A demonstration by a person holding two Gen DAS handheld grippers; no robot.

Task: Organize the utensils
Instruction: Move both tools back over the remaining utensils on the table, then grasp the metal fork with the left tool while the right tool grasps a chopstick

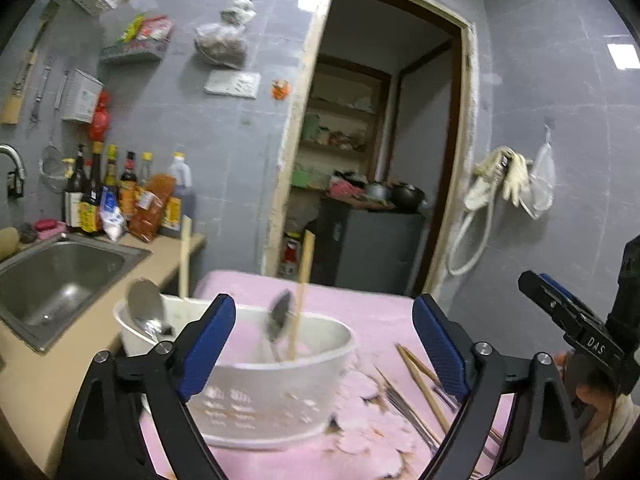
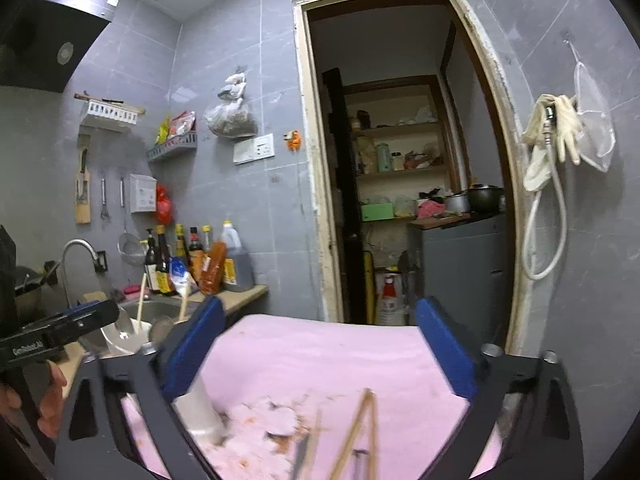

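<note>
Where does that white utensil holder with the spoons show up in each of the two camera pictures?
Left wrist view: the white utensil holder sits low and centre on the pink cloth, just ahead of the open left claw.
Right wrist view: it is small at the lower left, just right of the other claw's black tip.
Shared landmark: the doorway behind the pink cloth.

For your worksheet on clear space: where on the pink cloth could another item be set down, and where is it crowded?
Free: the far half of the pink cloth, between the white utensil holder and the doorway side. Crowded: the near edge, where loose chopsticks and metal utensils lie, and the holder's corner beside the sink.
</note>
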